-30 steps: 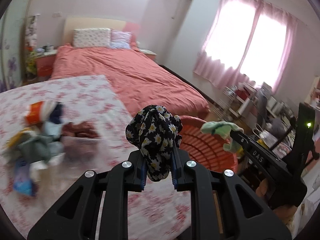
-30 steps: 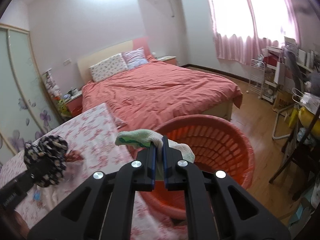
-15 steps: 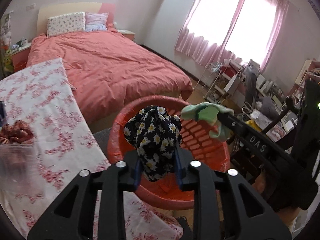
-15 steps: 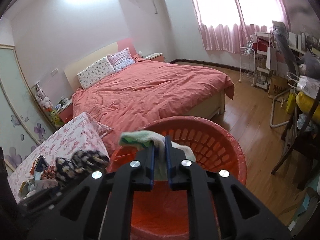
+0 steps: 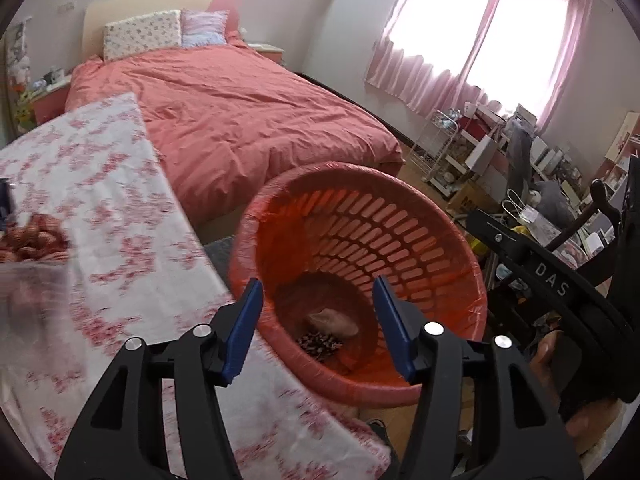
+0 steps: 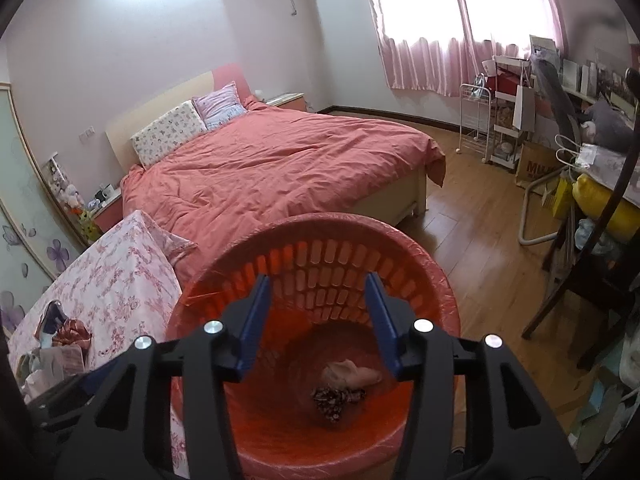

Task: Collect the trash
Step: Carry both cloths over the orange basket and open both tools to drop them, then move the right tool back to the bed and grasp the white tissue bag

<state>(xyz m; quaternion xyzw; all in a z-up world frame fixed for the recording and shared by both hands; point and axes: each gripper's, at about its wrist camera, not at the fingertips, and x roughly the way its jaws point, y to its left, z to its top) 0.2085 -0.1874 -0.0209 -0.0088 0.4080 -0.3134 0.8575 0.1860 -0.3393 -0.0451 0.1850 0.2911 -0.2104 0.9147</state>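
Two handheld grippers point down into a round orange laundry-style basket (image 6: 440,292) lined with a thin clear bag, standing on the wooden floor (image 6: 476,240) just beside a surface draped in a pink floral cloth (image 5: 120,208).

The left gripper (image 5: 318,320) hangs over the basket's near rim. Its jaws have just been opening and now stand spread, with nothing between the blue pads. The right gripper (image 6: 318,316) hangs over the basket mouth too, its jaws likewise just opened and spread, empty.

At the bottom of the basket lie two dropped pieces: a dark cloth printed with small daisies (image 6: 338,398) and, touching it on the side away from the grippers, a pale crumpled rag (image 6: 352,374). Both also show between the left jaws, the daisy cloth (image 5: 318,342) nearer, the rag (image 5: 332,320) behind.

On the surface, to the basket's left, more litter remains in a heap: shiny red wrapping (image 6: 72,330) and mixed packets, partly blurred.

Beyond the basket stands a bed with a coral-red cover (image 6: 280,168) and two pillows. A person's hand (image 5: 560,360) grips the right tool.
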